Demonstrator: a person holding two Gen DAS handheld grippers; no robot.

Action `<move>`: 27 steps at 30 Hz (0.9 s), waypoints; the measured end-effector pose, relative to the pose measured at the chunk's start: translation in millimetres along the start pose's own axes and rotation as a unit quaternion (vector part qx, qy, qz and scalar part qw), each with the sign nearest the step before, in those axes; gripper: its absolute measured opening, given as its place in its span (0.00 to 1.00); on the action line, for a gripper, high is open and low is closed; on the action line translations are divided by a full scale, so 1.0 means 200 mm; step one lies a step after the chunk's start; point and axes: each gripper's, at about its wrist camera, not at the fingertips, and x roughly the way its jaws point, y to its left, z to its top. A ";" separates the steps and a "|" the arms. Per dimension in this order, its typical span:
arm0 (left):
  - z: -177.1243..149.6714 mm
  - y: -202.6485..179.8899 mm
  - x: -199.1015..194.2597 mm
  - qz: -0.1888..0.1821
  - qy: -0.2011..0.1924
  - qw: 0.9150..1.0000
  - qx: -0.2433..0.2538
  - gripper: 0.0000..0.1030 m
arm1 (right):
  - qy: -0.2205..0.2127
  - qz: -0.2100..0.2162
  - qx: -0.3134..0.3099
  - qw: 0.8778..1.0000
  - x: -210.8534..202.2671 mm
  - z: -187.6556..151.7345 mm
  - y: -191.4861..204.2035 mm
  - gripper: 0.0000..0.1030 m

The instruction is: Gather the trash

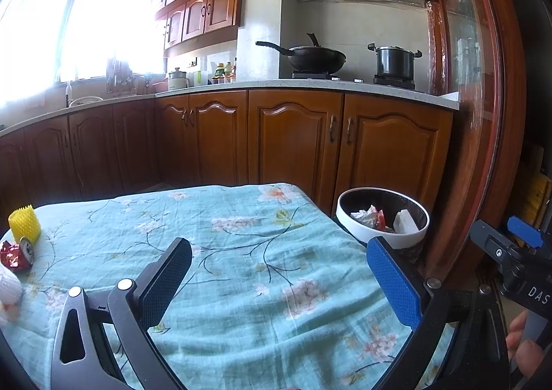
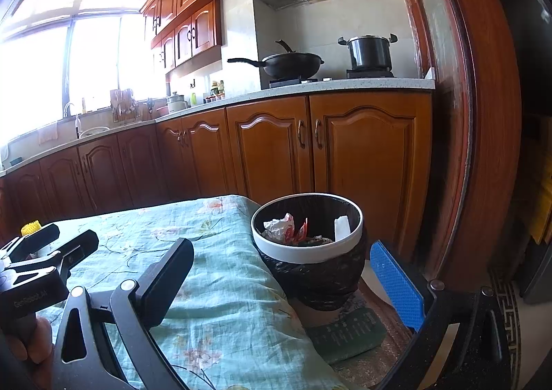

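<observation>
A white-rimmed trash bin (image 1: 383, 217) lined with a black bag stands off the table's right edge; it also shows in the right wrist view (image 2: 307, 234) and holds crumpled paper and red wrappers. On the table's left edge lie a yellow foam net (image 1: 24, 224), a crushed can with a red wrapper (image 1: 17, 253) and a white foam piece (image 1: 8, 290). My left gripper (image 1: 279, 262) is open and empty above the floral cloth. My right gripper (image 2: 281, 264) is open and empty, in front of the bin.
The table wears a teal floral cloth (image 1: 241, 252). Wooden cabinets (image 1: 293, 138) run behind, with a wok (image 1: 315, 57) and pot (image 1: 395, 62) on the stove. A wooden door frame (image 1: 483, 114) stands right. A mat (image 2: 348, 331) lies under the bin.
</observation>
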 end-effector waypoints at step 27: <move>-0.01 0.02 0.04 0.000 -0.002 1.000 0.011 0.99 | -0.004 0.010 0.007 1.000 -0.02 0.02 0.01 1.00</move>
